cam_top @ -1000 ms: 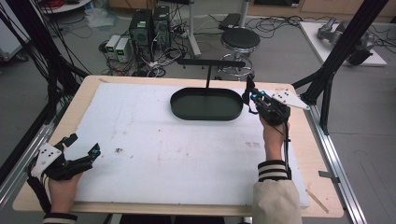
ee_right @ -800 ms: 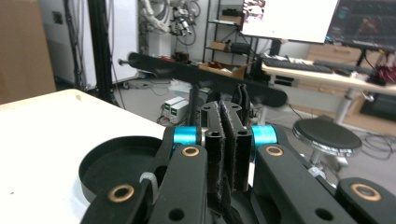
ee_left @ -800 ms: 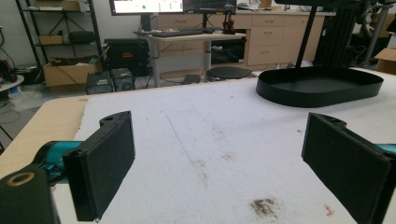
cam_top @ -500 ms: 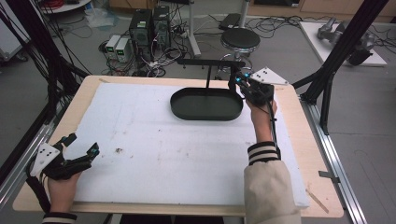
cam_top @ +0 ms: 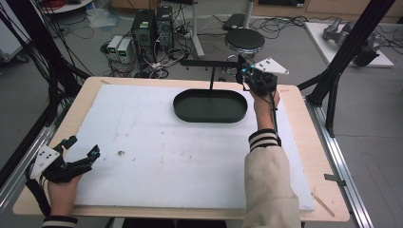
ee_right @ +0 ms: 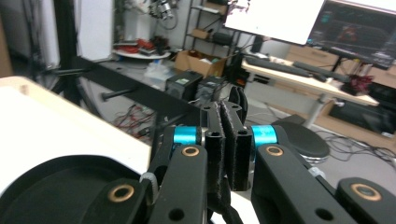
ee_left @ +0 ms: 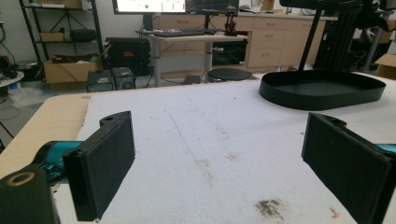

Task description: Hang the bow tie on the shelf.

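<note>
A black stand sits at the far middle of the white mat: an oval tray (cam_top: pixel 199 108) with a post and a crossbar (cam_top: pixel 204 63) carrying small pegs. My right gripper (cam_top: pixel 243 72) hovers at the crossbar's right end, above the tray's far right edge. In the right gripper view its jaws (ee_right: pixel 229 122) are shut on a thin black strap-like item (ee_right: pixel 239 100) that pokes out above and hangs below the pads; the crossbar (ee_right: pixel 130 88) runs just ahead and the tray (ee_right: pixel 51 186) lies below left. My left gripper (cam_top: pixel 83 146) rests open at the mat's near left corner, its pads (ee_left: pixel 107 158) wide apart with nothing between them.
The white foam mat (cam_top: pixel 157 152) covers most of the wooden table (cam_top: pixel 304 142). Black frame struts (cam_top: pixel 349 52) rise at both sides. Beyond the far edge are a stool (cam_top: pixel 244 40), computer boxes (cam_top: pixel 152 23) and cables on the floor.
My right hand has moved away from me and leftward, rising from beside the tray's right end to the crossbar's right end. The left hand has stayed put.
</note>
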Demonstrator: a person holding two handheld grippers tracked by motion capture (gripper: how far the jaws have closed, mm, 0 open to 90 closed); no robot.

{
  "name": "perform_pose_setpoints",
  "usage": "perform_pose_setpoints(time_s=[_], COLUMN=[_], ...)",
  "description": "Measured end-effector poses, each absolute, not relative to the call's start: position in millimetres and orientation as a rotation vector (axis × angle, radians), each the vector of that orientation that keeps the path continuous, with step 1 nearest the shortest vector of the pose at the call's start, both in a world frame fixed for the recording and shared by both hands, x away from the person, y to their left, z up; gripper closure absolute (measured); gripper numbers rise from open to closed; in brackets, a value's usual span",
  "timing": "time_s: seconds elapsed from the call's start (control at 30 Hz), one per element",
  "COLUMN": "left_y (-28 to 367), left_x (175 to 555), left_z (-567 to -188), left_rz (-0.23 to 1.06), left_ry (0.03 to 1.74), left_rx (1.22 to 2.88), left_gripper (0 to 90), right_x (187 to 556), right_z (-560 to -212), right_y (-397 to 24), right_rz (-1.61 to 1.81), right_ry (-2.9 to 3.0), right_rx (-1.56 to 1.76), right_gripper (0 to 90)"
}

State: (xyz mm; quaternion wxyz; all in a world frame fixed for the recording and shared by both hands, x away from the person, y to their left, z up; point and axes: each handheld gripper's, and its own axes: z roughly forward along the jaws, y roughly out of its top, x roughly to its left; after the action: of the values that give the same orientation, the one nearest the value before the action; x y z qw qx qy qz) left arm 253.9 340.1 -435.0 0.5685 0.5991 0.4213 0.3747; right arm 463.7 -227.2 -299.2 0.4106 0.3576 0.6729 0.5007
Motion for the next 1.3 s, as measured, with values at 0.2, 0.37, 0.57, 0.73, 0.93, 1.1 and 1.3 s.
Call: perform_pose_setpoints(time_s=[0.2,0.37,0.57,0.73,0.93,1.1,1.3], left_y=[337.3,335.2,335.8,337.2,336.7,339.2,343.7], left_x=[254.1,252.9,251.3,250.5,249.7,248.7,245.8], left_z=[-435.6,-435.3,-435.9,-435.8,-435.1,-433.4,-428.9], left_rz=[0.868,0.861,0.860,0.859,0.863,0.874,0.893], left_ry=[0.983,0.977,0.970,0.976,0.970,0.975,0.979], left_rx=[1.417,1.420,1.423,1.416,1.413,1.399,1.375], left_gripper=[10.1,10.1,10.1,10.1,10.1,10.1,10.1], right_x=[472.7,481.5,488.0,482.6,460.2,440.5,387.5], right_z=[-306.5,-315.0,-324.2,-319.2,-299.3,-282.5,-262.8], right_y=[-240.6,-245.1,-248.4,-254.8,-260.8,-261.0,-264.4], right_rz=[1.237,1.224,1.168,1.204,1.222,1.236,1.266], right_ry=[1.675,1.644,1.608,1.527,1.425,1.417,1.341], right_rx=[0.971,1.027,1.110,1.168,1.169,1.105,1.025], right_gripper=[87.9,87.8,76.2,56.0,25.7,17.1,11.8])
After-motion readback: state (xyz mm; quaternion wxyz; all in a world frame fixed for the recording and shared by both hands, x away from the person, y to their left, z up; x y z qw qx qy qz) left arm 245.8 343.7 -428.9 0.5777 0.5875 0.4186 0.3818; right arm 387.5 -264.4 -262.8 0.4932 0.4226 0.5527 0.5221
